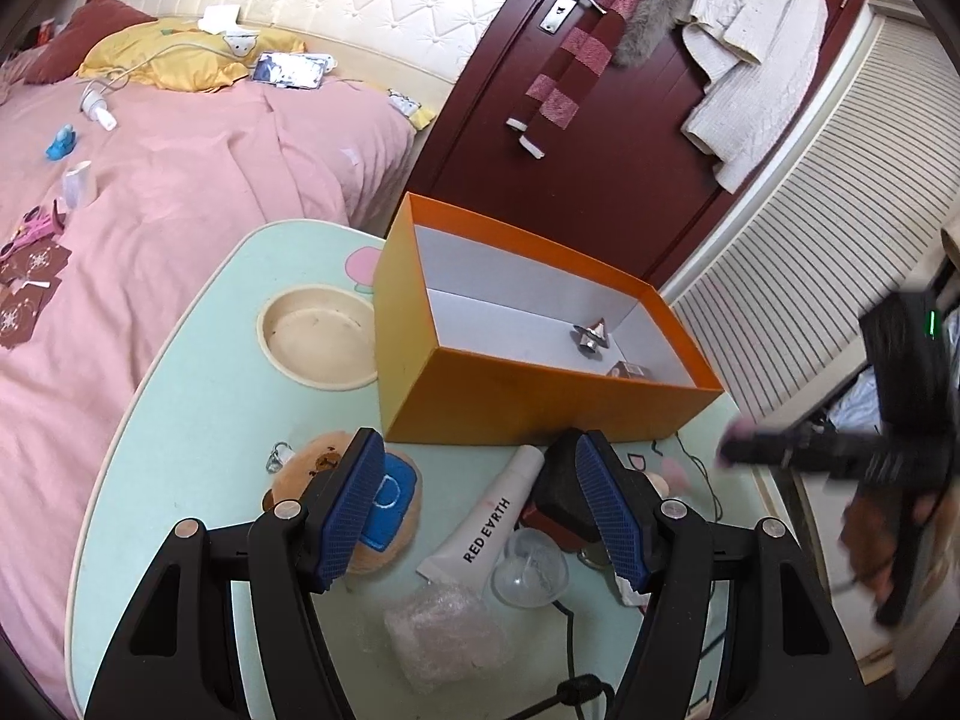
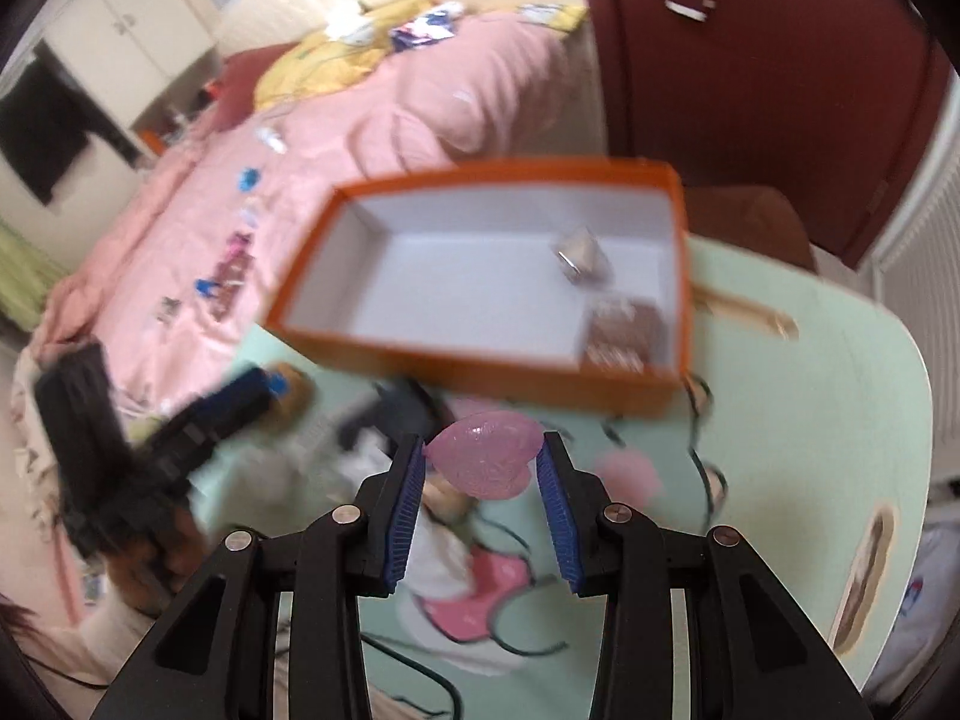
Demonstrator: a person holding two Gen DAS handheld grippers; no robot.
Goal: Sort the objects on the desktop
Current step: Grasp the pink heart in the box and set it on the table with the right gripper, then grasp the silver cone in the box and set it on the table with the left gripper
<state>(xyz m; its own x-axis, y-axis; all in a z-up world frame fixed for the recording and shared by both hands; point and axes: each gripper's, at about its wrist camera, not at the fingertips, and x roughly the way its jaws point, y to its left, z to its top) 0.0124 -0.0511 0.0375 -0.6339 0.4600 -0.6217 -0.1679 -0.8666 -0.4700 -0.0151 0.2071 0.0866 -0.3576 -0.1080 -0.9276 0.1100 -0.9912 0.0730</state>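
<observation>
- Above the counter (image 2: 840, 396), the right tool (image 2: 480, 468) pinched a pink heart-shaped object (image 2: 483, 459) just short of the orange box (image 2: 480, 366).
- Left tool (image 1: 474, 504) stood spread over a white tube (image 1: 489, 522).

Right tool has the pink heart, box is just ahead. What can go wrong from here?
1. The pink heart sits at the very tips of the right tool, and the right wrist view is motion-blurred. It may slip out before reaching the orange box.
2. Carried too low, it could clip the box's near wall.
3. The left tool hangs open over the Red Earth tube and clear dome, and could knock them.
</observation>
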